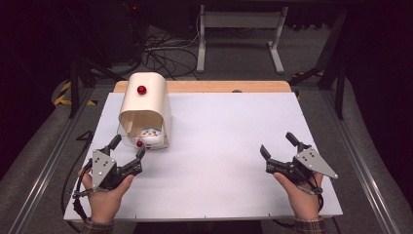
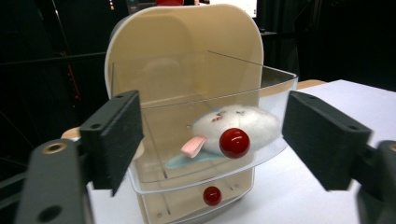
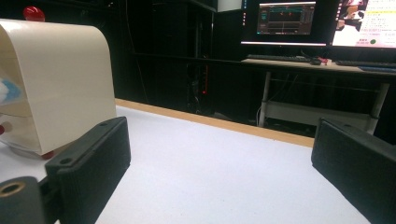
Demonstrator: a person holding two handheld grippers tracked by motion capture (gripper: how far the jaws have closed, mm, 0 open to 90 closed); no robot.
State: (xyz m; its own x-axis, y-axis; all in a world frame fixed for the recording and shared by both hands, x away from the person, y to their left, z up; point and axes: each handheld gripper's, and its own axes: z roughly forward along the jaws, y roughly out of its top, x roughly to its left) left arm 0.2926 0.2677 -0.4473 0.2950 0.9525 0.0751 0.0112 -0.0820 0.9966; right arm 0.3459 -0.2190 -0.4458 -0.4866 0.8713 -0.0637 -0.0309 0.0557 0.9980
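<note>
From the high view, the cream box (image 1: 145, 109) sits upper left on the white table (image 1: 219, 146), with the left gripper (image 1: 127, 147) just below it, jaws apart, and the right gripper (image 1: 277, 146) at lower right, jaws also apart and empty. In the left gripper view, the clear drawer (image 2: 205, 116) stands pulled out, a white plush toy (image 2: 236, 122) inside behind the red knob (image 2: 234, 143); the jaws flank the drawer without touching. Centre on the knob before squeezing, I'd judge. In the right gripper view, the box fills the upper left.

No legible text anywhere; the monitors (image 3: 322, 21) show writing, seemingly too blurred.
</note>
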